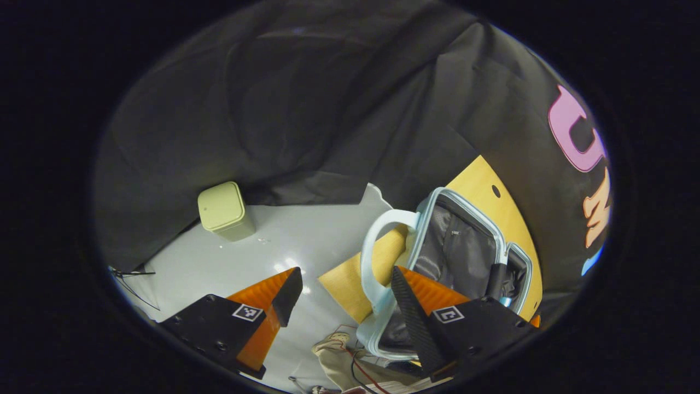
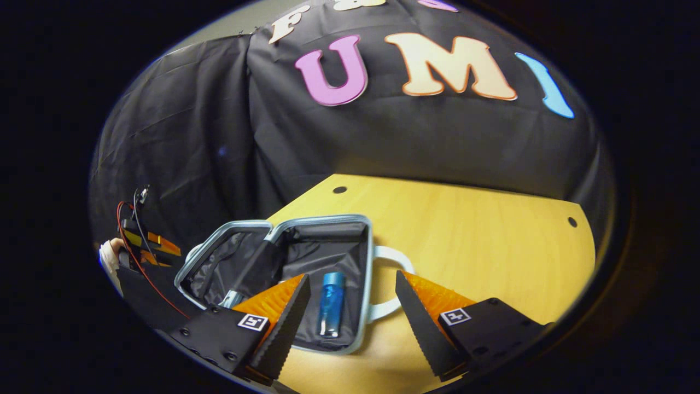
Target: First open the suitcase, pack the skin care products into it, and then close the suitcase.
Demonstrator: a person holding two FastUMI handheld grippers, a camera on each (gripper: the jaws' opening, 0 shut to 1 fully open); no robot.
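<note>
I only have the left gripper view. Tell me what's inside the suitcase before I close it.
Observer: A blue bottle lies flat in the half of the suitcase next to its white handle.
Operator: Report the right gripper.
Observer: The right gripper is open above the suitcase's near edge, and the bottle shows between its fingers.

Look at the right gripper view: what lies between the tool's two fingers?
In the right gripper view, the blue bottle lies inside the open suitcase, with the suitcase's white handle beside it, between the right tool's spread fingers.
</note>
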